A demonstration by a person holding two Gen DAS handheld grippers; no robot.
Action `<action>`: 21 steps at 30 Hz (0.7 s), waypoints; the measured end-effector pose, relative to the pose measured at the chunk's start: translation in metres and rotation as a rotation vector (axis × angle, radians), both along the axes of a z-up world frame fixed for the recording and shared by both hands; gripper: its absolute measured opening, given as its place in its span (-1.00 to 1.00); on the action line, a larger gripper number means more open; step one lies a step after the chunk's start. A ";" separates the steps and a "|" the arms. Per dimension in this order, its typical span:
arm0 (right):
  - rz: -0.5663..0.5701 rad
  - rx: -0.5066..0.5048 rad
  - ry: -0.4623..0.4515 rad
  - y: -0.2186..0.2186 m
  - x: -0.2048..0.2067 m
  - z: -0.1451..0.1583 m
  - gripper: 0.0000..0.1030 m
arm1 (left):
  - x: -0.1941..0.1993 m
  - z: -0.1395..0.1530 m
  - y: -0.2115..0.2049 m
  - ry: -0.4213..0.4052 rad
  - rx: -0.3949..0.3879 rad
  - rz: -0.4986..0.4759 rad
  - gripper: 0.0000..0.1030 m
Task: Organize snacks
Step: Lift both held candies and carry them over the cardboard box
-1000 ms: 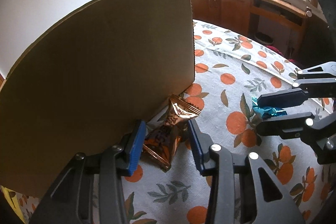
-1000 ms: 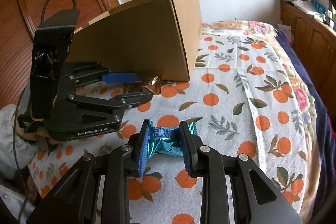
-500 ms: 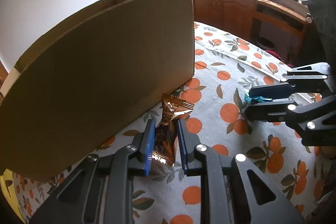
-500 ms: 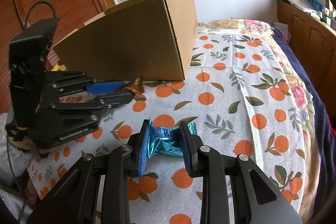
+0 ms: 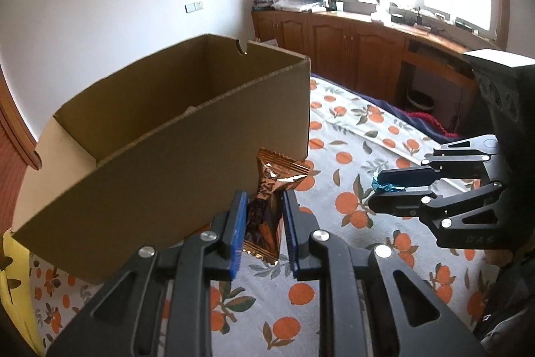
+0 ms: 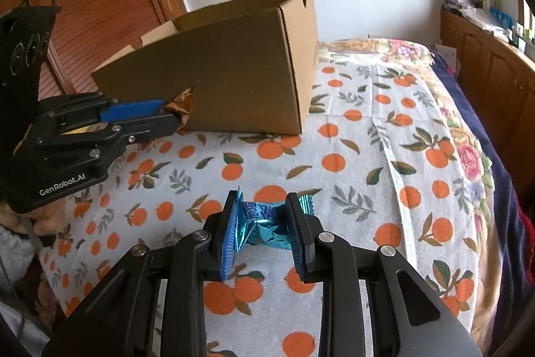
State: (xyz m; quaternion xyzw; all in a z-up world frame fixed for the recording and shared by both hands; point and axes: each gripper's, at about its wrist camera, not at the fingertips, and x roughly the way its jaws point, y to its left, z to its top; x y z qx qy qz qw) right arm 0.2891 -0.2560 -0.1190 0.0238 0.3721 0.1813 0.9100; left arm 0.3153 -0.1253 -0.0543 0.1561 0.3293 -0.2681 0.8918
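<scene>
Both snacks look feather-light, crinkly foil packets, soft enough to crush, so a gentle pinch across the middle suits them better than the slippery sealed ends. The left gripper (image 5: 261, 225) is clamped on the bronze packet (image 5: 267, 193), lifted just in front of the cardboard box (image 5: 187, 136), below its rim. The right gripper (image 6: 264, 228) is clamped on the teal packet (image 6: 264, 221), well out from the box over the orange-print cloth (image 6: 367, 156). Two packets, one box, two grippers.
</scene>
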 end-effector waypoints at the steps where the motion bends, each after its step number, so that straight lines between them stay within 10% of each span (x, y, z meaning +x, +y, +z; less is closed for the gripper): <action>1: 0.001 -0.001 -0.005 0.001 0.000 0.003 -0.49 | -0.001 0.003 0.002 -0.004 -0.007 0.003 -0.62; 21: 0.079 -0.024 -0.209 0.014 0.032 0.106 -0.49 | 0.051 0.062 0.058 -0.127 -0.144 0.107 -0.62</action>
